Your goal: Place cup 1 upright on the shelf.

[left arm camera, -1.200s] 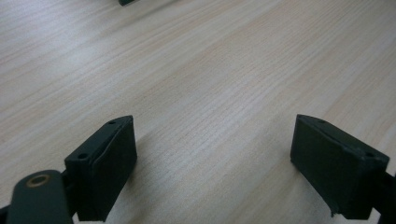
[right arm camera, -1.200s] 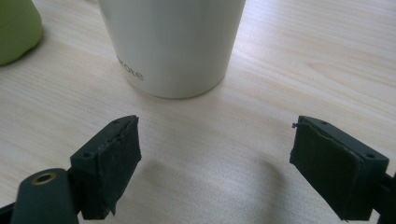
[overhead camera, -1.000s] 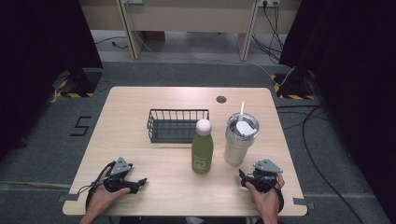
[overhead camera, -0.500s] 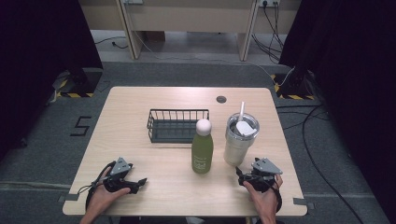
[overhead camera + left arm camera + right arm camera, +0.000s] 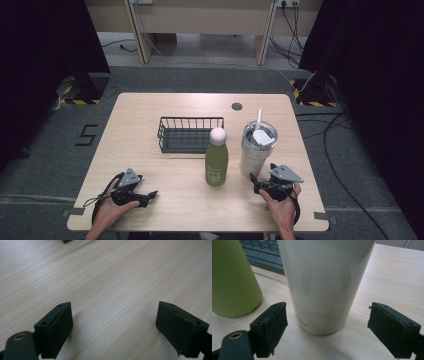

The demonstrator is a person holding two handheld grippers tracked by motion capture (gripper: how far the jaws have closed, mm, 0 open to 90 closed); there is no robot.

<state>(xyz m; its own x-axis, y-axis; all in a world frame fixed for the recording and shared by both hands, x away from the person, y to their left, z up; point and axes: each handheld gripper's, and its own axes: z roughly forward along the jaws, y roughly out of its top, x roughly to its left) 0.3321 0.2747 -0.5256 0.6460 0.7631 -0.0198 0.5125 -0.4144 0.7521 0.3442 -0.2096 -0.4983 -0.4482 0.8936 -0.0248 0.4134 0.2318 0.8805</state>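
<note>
right gripper (image 5: 261, 184): jaws spread, facing white tumbler (image 5: 322, 285), not touching
left gripper (image 5: 145, 196): jaws spread, nothing held
progress: nothing grasped yet; goal unknown

tumbler (image 5: 324, 285) and green bottle (image 5: 233, 277) — tops cut off in right gripper view.

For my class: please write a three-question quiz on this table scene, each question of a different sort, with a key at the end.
1. True or false: the left claw is shut on the green bottle.
2. Which thing stands straight ahead of the right claw?
A. wire basket
B. white tumbler
C. green bottle
3. Fill in: the straw rises from the lid of the ____.

Key
1. False: its jaws are open over bare table.
2. B
3. tumbler
</note>
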